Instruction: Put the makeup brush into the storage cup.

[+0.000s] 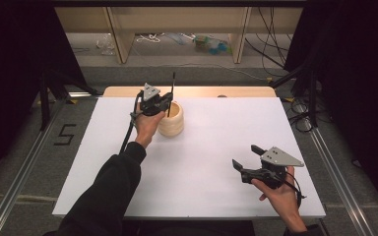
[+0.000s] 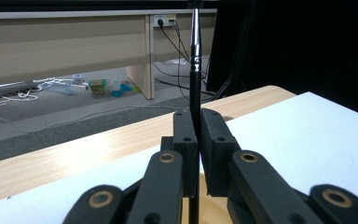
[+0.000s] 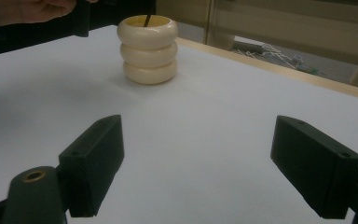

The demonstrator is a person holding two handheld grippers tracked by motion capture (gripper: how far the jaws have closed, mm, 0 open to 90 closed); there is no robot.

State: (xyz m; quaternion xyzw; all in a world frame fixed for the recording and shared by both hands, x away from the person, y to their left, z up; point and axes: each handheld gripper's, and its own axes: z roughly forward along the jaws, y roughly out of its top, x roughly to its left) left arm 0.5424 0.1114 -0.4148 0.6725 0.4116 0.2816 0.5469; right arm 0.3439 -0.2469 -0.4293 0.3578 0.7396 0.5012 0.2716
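Presently noted left tool [image 2: 198,140] clamped shut on pen [image 2: 195,56], long axis upright, lower end inside cup [image 1: 172,119] at counter's [image 1: 216,142] far left. Right tool [image 1: 248,158] wide open, empty, well apart toward near right; left hand [image 1: 146,126] nearer.

Holder [image 1: 171,119]: pale wood, three stacked rings, smooth satin finish. Pen [image 2: 195,60]: black, slim, glossy. Table board [image 1: 216,147]: white, matt, smooth, laid on a light wood-grain top [image 1: 192,91]. Gripper jaws: matt black plastic, brass-coloured pivot bushings.
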